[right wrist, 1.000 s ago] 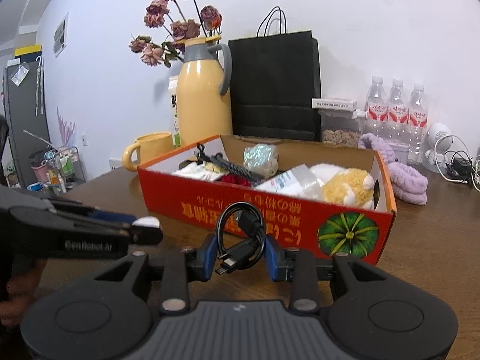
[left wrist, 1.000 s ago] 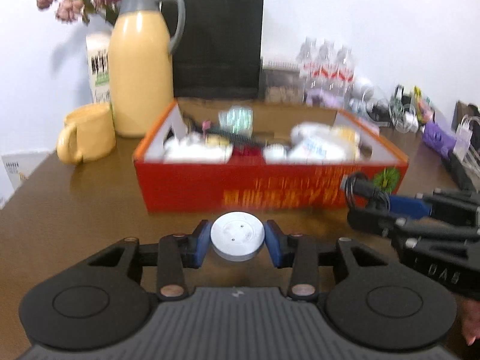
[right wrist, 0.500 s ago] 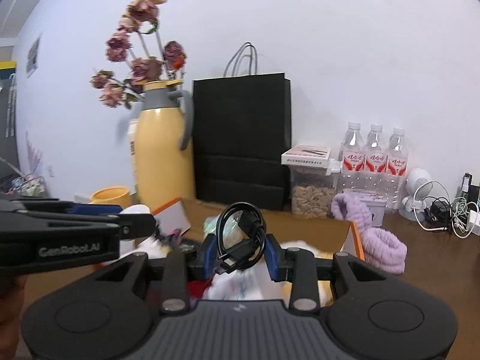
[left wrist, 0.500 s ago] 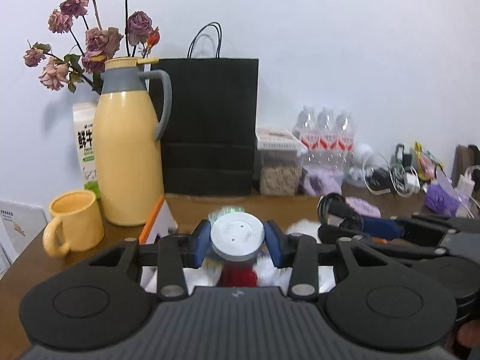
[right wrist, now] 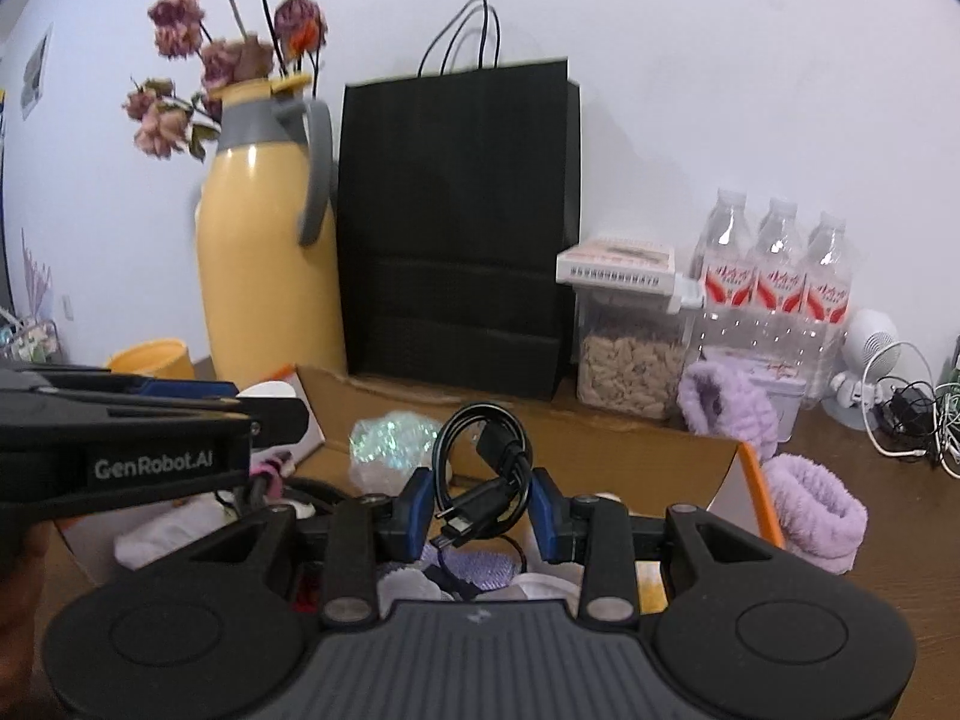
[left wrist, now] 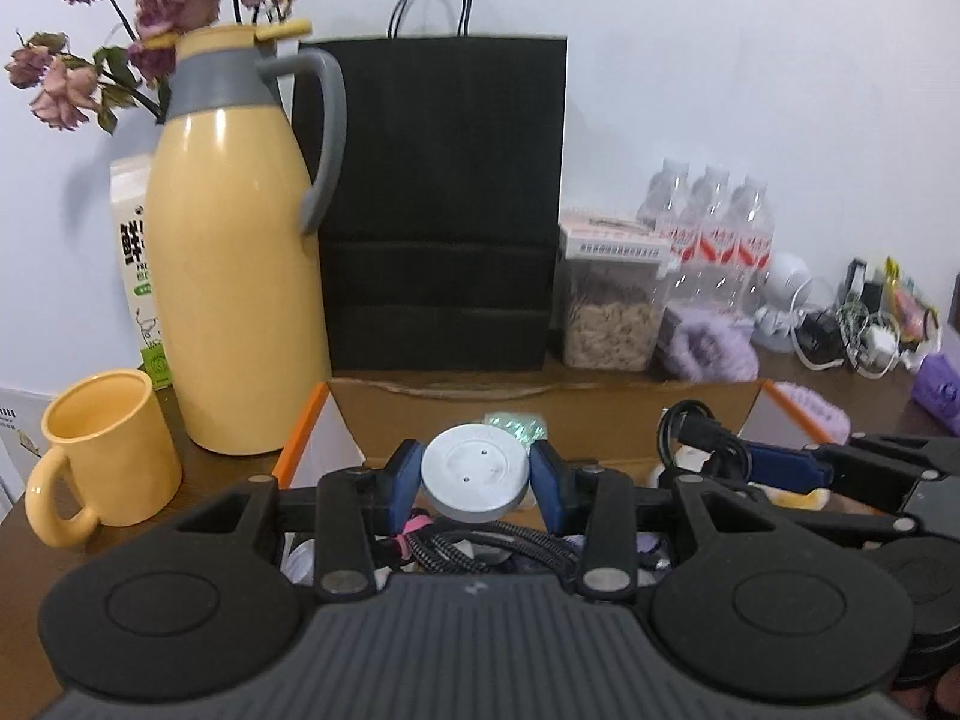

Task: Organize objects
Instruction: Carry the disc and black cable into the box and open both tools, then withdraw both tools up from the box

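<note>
- Your left gripper (left wrist: 474, 478) pinches the white round disc (left wrist: 474, 474); your right gripper (right wrist: 483, 501) pinches the coiled black cable (right wrist: 483, 468).
- A second ago both hung short of the red box's front wall, with that wall in full view; now they sit over the open box (left wrist: 540, 405), back wall at 12 o'clock.
- Yellow jug (left wrist: 234, 252) at 10 o'clock, black bag (left wrist: 441, 204) at 12.
- Both items look ready to drop in; grips unchanged.
</note>
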`<state>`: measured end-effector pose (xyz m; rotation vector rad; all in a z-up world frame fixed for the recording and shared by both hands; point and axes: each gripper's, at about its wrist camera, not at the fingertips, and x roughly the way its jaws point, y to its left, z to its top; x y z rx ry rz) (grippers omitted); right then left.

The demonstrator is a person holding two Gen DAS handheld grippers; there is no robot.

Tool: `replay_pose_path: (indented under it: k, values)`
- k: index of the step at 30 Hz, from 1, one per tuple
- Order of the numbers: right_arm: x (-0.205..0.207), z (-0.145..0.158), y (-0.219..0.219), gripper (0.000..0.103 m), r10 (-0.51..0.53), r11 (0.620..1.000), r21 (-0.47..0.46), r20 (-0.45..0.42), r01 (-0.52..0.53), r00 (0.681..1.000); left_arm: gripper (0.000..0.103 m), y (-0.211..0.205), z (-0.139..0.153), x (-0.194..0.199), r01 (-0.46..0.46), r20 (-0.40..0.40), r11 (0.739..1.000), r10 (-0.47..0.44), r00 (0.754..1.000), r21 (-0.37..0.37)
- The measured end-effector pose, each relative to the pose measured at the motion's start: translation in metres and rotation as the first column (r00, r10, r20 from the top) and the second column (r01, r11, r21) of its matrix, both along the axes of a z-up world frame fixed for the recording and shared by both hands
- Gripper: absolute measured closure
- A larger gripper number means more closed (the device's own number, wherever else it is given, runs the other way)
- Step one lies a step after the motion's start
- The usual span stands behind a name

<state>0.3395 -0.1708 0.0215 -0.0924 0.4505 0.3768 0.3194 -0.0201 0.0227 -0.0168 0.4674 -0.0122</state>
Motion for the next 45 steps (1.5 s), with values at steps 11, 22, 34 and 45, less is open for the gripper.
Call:
replay_pose_path:
  k: [11, 22, 34, 45]
  values:
    - [-0.006, -0.003, -0.009, 0.0, -0.064, 0.998, -0.015, 0.012, 0.064, 0.998, 0.0, 0.011, 0.0, -0.007, -0.038, 0.071, 0.999, 0.039, 0.997, -0.009]
    - [-0.033, 0.011, -0.024, 0.0, -0.095, 0.995, 0.006, 0.029, 0.095, 0.995, 0.0, 0.016, 0.018, -0.038, -0.052, 0.057, 0.998, 0.05, 0.997, 0.027]
    - [-0.135, 0.035, -0.029, 0.0, -0.076, 0.996, 0.04, 0.052, 0.074, 0.996, 0.0, 0.023, 0.026, -0.14, -0.035, 0.016, 0.999, 0.034, 0.999, 0.038]
    - [-0.198, 0.033, -0.04, 0.0, -0.099, 0.995, 0.033, 0.034, 0.098, 0.994, 0.0, 0.028, 0.02, -0.207, -0.058, -0.012, 0.998, 0.058, 0.998, 0.033]
